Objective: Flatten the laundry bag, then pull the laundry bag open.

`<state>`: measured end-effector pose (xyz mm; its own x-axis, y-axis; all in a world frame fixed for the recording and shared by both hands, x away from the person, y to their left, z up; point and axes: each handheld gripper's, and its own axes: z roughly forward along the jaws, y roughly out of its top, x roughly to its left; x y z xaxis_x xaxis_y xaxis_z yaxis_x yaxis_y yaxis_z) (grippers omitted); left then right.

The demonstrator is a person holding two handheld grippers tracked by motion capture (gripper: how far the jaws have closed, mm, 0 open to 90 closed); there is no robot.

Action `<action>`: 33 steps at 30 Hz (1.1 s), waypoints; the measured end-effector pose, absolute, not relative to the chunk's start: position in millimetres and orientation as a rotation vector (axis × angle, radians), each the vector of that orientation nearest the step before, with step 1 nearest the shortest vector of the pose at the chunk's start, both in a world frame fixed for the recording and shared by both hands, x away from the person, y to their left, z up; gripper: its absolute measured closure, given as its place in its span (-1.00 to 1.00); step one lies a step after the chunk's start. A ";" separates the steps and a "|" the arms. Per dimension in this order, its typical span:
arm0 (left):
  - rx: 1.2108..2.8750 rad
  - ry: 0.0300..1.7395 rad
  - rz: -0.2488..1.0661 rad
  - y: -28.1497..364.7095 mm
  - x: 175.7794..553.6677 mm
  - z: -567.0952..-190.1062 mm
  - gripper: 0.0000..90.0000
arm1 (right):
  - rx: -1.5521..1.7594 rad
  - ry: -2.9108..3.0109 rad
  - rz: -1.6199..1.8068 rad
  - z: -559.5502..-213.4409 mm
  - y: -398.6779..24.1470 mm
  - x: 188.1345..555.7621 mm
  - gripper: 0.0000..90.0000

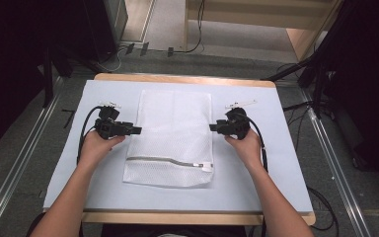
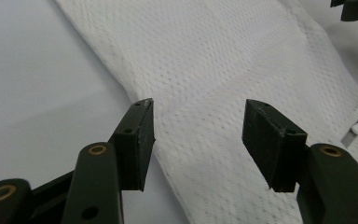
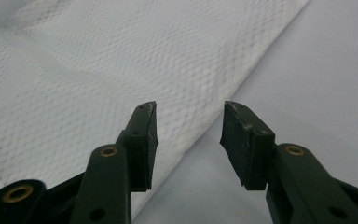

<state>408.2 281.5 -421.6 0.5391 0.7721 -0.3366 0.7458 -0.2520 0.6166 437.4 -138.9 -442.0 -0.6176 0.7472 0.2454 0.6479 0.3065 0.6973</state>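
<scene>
One table (image 1: 276,148), covered by a pale sheet, wooden edge showing at near and far sides. On it lies one white mesh laundry bag (image 1: 172,133), flat, roughly mid-table. Its long axis runs from the person's side to the far side; the zipper (image 1: 168,160) crosses it sideways near the near end, with the pull tab (image 1: 206,167) at the bag's right edge. The far end of the bag looks smoother and folded over; layers there are hard to tell apart.

Two grippers, one per hand. Left gripper (image 1: 137,131) sits at the bag's left edge, jaws pointing right toward the bag. In the left gripper view the jaws stand apart above the mesh, nothing pinched: released. Right gripper (image 1: 212,128) sits at the bag's right edge, jaws pointing left. In the right gripper view its jaws are also parted over the bag's edge, gripping nothing: released.

In the high view both jaw tips are small and dark, so contact with the mesh cannot be judged there. Forearms are cut off at the bottom.
</scene>
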 end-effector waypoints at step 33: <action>2.099 1.019 0.001 227.4 388.0 -411.2 -0.09 | 1.118 2.642 1.209 -441.3 -122.6 359.7 0.68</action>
